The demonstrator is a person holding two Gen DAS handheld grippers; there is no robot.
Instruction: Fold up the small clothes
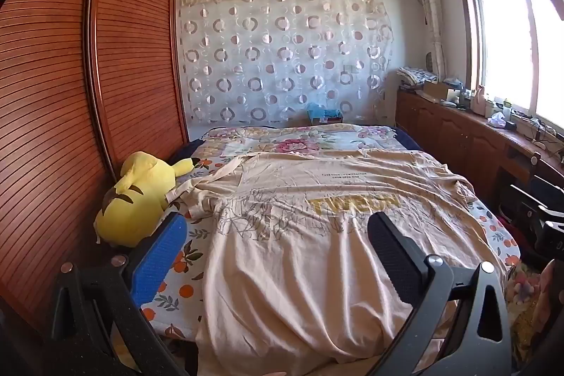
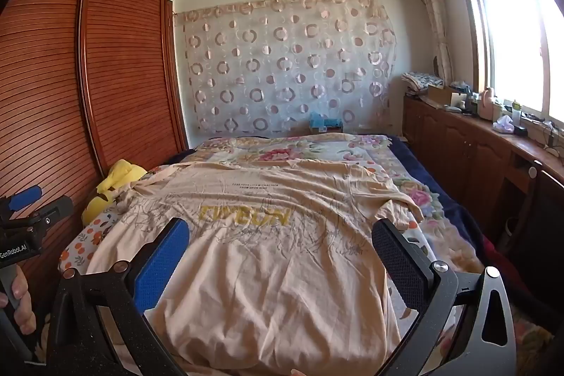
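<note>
A beige T-shirt (image 1: 317, 235) with yellow lettering and a line drawing lies spread flat on the bed, its hem toward me and its collar far away. It also fills the middle of the right wrist view as the T-shirt (image 2: 268, 252). My left gripper (image 1: 278, 231) hovers over the shirt's near left part, open wide, nothing between its blue and black fingers. My right gripper (image 2: 282, 236) hovers over the shirt's near middle, also open and empty. The left gripper (image 2: 35, 199) shows at the left edge of the right wrist view, held by a hand (image 2: 19, 302).
A yellow plush toy (image 1: 141, 196) lies at the bed's left edge against the slatted wooden wardrobe (image 1: 70, 94). A floral quilt (image 1: 299, 140) covers the far end of the bed. A cluttered wooden cabinet (image 1: 476, 129) runs under the window on the right.
</note>
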